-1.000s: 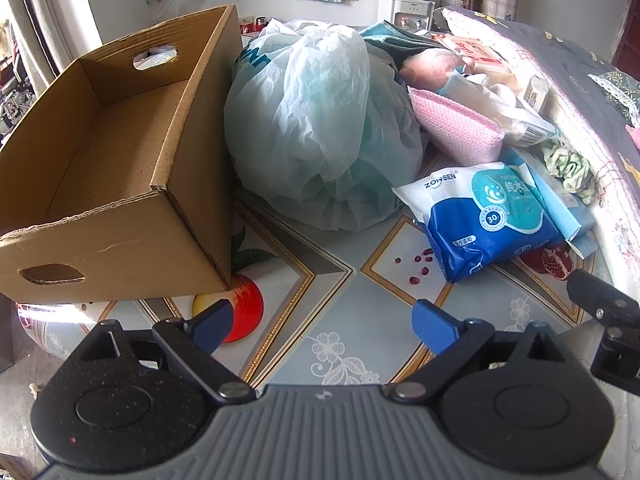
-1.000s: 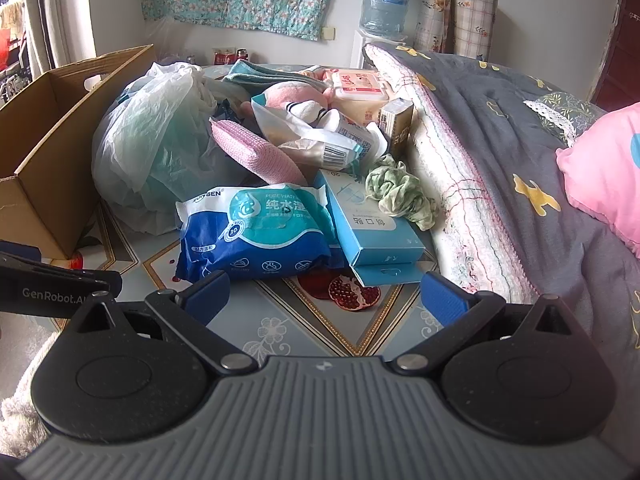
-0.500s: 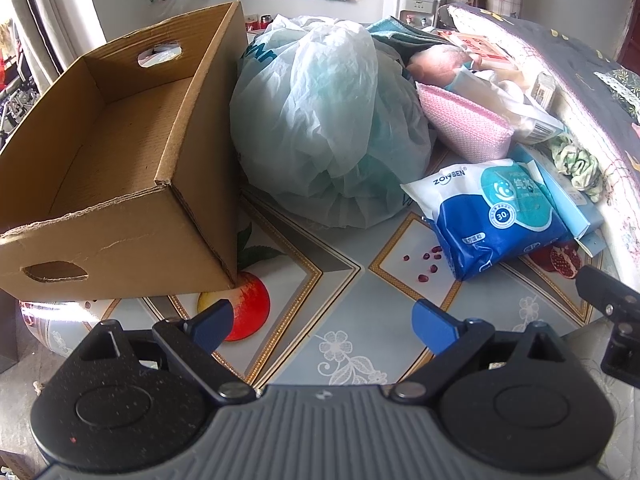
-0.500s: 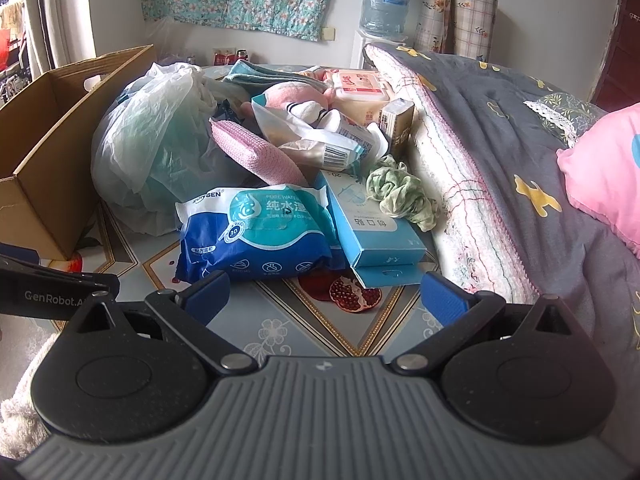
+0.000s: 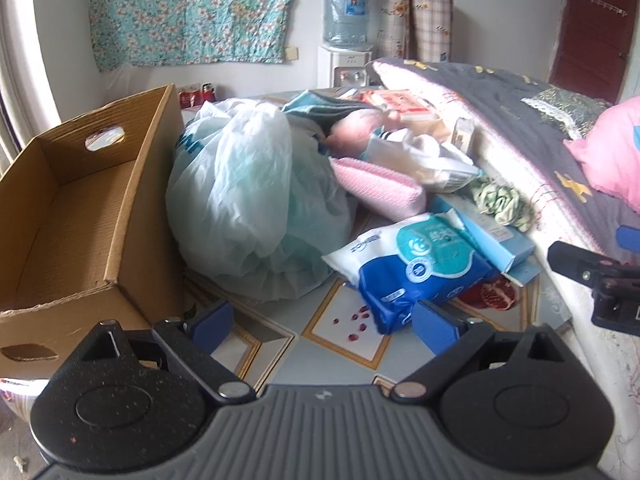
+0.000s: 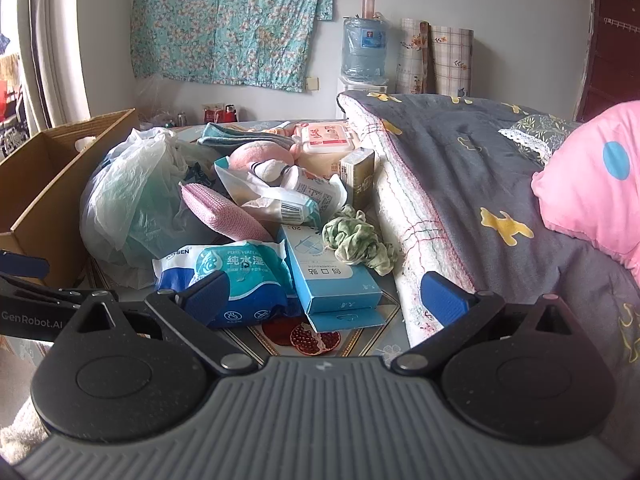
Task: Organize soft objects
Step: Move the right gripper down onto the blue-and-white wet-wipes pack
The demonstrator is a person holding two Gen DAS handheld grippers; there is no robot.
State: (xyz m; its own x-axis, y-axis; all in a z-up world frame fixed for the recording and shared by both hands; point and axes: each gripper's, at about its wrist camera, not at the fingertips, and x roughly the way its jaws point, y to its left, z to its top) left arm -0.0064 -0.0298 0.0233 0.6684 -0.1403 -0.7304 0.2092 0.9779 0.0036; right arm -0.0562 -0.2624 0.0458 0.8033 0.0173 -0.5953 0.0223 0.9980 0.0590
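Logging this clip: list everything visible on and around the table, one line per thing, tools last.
cardboard box: 1, brown, table's left, nothing seen inside
plastic bag: 1, pale translucent, beside box
wet wipes pack: 1, blue-white, table front
blue carton: 1, right of wipes
scrunchie: 1, green, beside quilt
pink cloth: 1, behind wipes
plush toy: 1, pink, mid-pile
quilt: 1, grey, right
pillow: 1, pink, on quilt
water bottle: 1, blue, back wall
left tool: open, nothing held
right tool: open, nothing held
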